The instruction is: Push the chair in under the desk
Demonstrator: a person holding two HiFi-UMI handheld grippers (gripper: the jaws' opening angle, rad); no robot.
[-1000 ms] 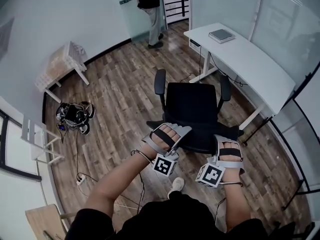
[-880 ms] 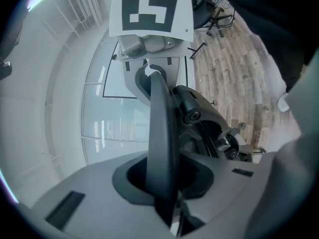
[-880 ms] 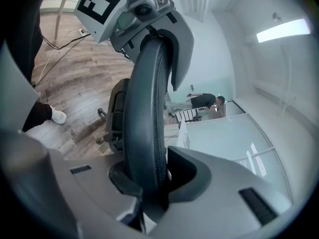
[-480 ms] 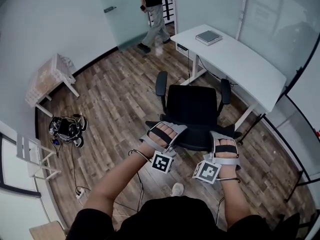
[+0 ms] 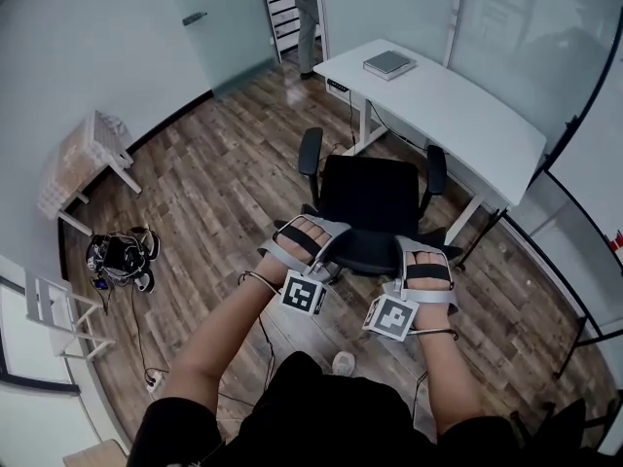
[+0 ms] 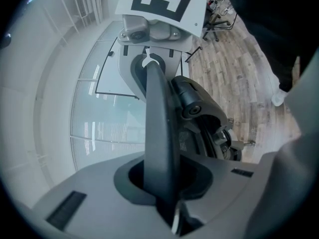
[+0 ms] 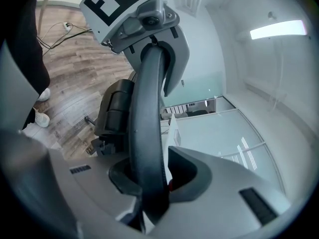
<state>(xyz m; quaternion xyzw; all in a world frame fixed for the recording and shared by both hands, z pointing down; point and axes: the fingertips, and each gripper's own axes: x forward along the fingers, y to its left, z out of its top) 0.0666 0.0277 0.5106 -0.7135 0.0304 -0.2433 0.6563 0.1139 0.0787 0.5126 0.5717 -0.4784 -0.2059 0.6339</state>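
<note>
The chair (image 5: 368, 202) stood in the middle of the head view on the wood floor (image 5: 224, 183). Its seat faced the white bench (image 5: 458, 105) at the upper right. It was near the bench but not yet under it.

The left tool (image 5: 329, 230) was at the left end of the chair's back rim (image 6: 157, 133). Its jaws had just been closing, and they sat tight on the dark rim. The right tool (image 5: 425, 251) was clamped on the right end of the same rim, which ran straight up between its jaws in the right gripper view.

The chair looked big and fairly heavy. It probably rolls on wheels, though the feet were hard to see under the seat. The rim looked stiff and smooth, so it should not bend, but it could slip if the push came at an angle. The top of the back, one tool on each side, was a good place to hold. A chair like this may spin on its post, so both sides need the same push. The two armrests (image 5: 310, 154) stuck up and might bump the edge of the bench.

A flat grey book (image 5: 388, 63) lay at the far end of the bench.
</note>
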